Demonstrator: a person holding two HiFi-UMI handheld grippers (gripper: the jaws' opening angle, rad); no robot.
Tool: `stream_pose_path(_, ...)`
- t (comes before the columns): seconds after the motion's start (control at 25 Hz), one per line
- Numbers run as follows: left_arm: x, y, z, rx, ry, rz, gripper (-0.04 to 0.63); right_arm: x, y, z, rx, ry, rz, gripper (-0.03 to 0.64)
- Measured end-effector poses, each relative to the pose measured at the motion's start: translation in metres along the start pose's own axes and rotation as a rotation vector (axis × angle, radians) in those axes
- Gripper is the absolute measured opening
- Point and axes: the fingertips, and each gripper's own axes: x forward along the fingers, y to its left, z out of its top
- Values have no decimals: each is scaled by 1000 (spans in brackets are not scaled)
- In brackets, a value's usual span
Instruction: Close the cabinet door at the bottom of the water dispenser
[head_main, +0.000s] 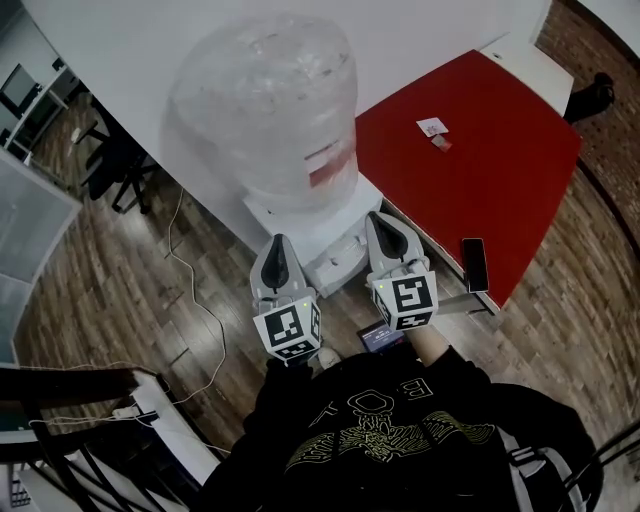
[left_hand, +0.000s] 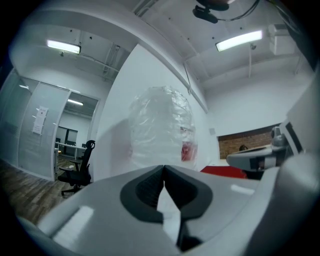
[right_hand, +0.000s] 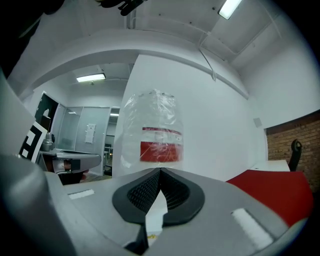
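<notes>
The left gripper (head_main: 277, 243) and right gripper (head_main: 379, 219) sit side by side, pointing at the dispenser (head_main: 330, 225). Both have their jaws pressed tight together, holding nothing. The dispenser stands by the wall, beside the red counter (head_main: 470, 150). Its bottom door is hidden from here.

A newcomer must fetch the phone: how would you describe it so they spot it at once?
Start at the white water dispenser with the clear wrapped bottle; the red-topped table stands beside it. The black slab-shaped phone lies flat at the table's near edge. It is the only dark thing there; the small white card lies further in.
</notes>
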Motion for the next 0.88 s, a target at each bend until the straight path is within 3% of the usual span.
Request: stream_pose_path(0.88,1,5,-4,-11,22,-15,8,1,12,-4,-22,23,4,-12)
